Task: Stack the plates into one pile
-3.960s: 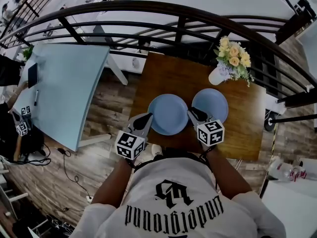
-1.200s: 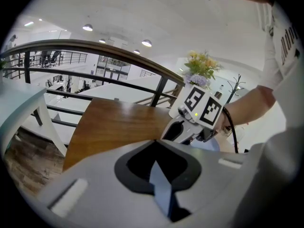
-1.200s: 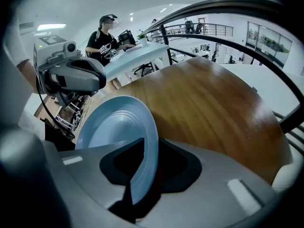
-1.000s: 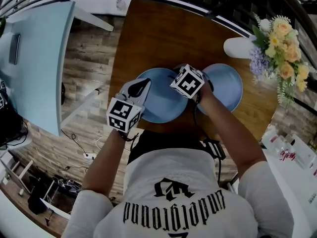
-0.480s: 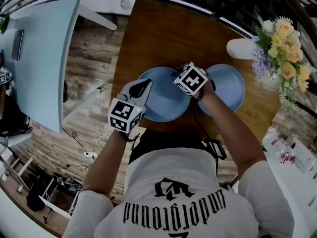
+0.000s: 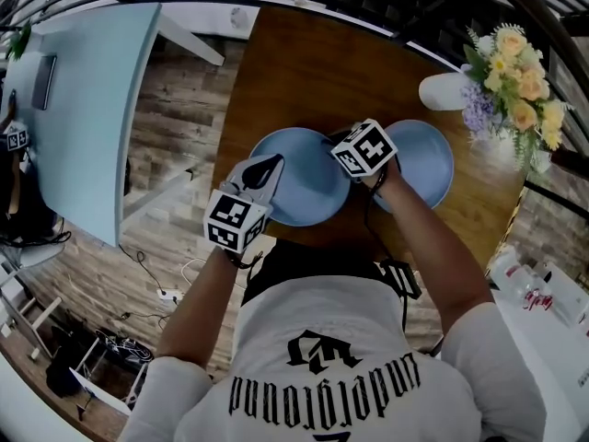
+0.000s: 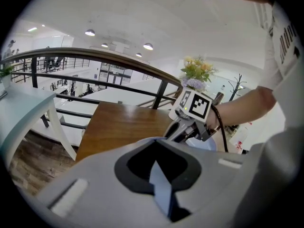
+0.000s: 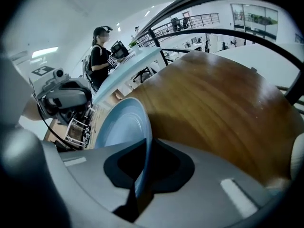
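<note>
I read one text only: "underground", in black gothic lettering, upside down in the head view, across the person's white shirt (image 6: 322,396).

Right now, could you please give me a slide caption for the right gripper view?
Right tool, jaws having just closed, grips a blue plate by its rim, wooden table beyond.

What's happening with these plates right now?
A person works a hand-held gripper in each hand over the wooden table. The left hand-held gripper grips the left plate by its left rim. The right hand-held gripper has just been closing its jaws on that plate's opposite rim. The right plate lies beside it, so nothing is stacked yet.
</note>
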Tool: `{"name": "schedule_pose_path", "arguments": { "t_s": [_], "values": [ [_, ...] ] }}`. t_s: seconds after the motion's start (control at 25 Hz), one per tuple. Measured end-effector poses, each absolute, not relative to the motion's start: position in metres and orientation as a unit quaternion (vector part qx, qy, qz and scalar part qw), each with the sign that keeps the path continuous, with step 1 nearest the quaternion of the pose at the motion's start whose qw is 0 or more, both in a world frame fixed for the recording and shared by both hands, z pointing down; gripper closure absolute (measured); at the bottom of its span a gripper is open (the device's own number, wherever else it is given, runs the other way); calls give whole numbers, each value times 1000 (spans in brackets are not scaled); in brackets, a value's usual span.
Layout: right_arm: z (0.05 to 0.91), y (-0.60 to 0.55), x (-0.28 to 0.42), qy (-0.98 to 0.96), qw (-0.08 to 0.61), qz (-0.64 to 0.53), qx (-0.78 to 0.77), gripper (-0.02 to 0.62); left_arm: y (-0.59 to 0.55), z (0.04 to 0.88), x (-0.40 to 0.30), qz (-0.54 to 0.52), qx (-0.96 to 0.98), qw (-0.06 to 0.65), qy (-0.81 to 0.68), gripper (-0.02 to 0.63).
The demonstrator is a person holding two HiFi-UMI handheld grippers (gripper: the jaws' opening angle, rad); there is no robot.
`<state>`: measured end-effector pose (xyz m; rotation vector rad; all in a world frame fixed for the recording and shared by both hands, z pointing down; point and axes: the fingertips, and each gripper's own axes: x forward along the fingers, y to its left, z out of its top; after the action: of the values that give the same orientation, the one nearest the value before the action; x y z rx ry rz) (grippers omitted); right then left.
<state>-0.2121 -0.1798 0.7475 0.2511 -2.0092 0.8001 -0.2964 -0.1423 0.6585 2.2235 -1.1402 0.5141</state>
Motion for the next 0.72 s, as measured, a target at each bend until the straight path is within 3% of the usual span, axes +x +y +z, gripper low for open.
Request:
{"name": "schedule_pose_path", "arguments": {
  "t_s": [0.72],
  "values": [
    [694,-138,-178,-820,392,360,212,574,-78,604,-324,184,844,254,-436,560]
  ]
}}
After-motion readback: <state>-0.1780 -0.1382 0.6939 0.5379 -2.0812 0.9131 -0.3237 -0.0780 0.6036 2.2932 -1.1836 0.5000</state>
